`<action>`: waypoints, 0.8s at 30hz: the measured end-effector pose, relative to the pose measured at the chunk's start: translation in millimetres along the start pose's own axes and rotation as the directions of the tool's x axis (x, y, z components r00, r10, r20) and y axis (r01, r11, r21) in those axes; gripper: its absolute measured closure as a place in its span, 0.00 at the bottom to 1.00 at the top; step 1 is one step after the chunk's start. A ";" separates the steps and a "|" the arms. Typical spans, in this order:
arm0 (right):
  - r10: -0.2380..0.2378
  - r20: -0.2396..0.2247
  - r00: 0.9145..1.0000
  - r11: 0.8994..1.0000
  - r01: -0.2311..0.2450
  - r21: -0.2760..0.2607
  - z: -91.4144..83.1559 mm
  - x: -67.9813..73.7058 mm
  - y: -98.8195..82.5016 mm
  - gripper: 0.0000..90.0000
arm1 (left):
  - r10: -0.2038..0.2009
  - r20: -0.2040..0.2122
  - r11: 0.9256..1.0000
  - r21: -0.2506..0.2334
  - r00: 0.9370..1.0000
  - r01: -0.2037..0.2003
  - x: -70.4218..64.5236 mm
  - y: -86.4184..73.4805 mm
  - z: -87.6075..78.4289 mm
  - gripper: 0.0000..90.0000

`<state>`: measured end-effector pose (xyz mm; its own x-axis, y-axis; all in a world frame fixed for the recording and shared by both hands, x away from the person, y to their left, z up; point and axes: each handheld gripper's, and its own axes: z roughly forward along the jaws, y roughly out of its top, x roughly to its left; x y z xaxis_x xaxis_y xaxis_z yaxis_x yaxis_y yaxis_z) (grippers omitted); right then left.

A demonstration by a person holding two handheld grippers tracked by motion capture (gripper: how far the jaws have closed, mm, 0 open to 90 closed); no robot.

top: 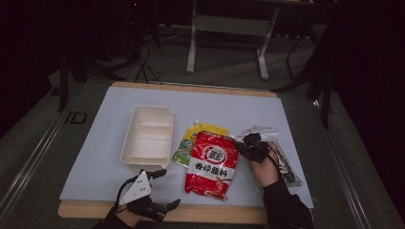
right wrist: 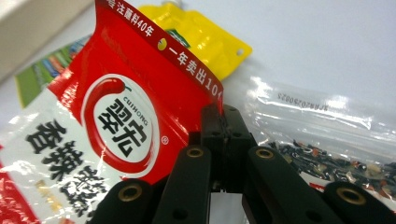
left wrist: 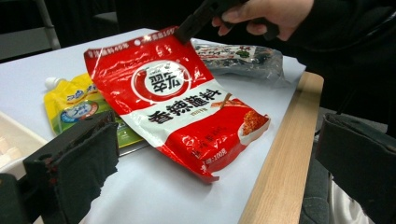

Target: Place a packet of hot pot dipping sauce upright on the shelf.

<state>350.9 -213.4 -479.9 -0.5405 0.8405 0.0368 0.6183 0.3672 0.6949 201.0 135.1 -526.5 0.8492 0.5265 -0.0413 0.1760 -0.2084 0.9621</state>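
The right claw [right wrist: 223,122] is clamped on the top corner of the glossy red plastic seasoning pouch [top: 212,163], seemingly lifting that edge; the left claw [top: 162,188] rests apart near the tabletop's [top: 95,157] front edge.

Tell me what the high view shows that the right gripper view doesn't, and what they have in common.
High view alone: the white divided tray, the left claw with jaws apart near the table's front edge, and the person's hand carrying the right claw.
Right gripper view alone: the right claw shut on the corner of the red pouch.
Both: the red pouch, the yellow pouch under it, and the clear packet of dark bits.
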 end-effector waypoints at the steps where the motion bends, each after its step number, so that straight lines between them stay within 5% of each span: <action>1: -0.007 -0.002 1.000 1.000 0.007 -0.003 -2.3 1.3 1.0 1.00 | 0.000 -0.002 1.000 -0.001 1.000 0.000 -0.1 0.6 -0.4 0.01; 8: -0.034 -0.017 0.999 0.999 0.034 -0.033 -14.1 7.8 3.9 1.00 | -0.036 -0.027 0.998 0.042 0.999 0.037 -1.6 5.6 -1.9 0.01; 14: -0.066 -0.027 0.997 0.996 0.065 -0.063 -27.8 15.1 6.2 1.00 | -0.067 -0.031 0.997 0.021 0.997 0.068 -0.2 12.1 -6.5 0.01; 24: -0.126 -0.050 0.991 0.985 0.119 -0.124 -54.8 30.0 13.1 1.00 | -0.059 -0.037 0.998 0.026 0.998 0.060 -1.1 18.7 -7.8 0.01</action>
<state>311.6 -205.2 -430.3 -0.6418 0.7667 -0.0149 0.4744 0.4122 0.7778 199.5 137.1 -506.4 0.8182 0.5681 -0.0882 0.2396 -0.1975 0.9506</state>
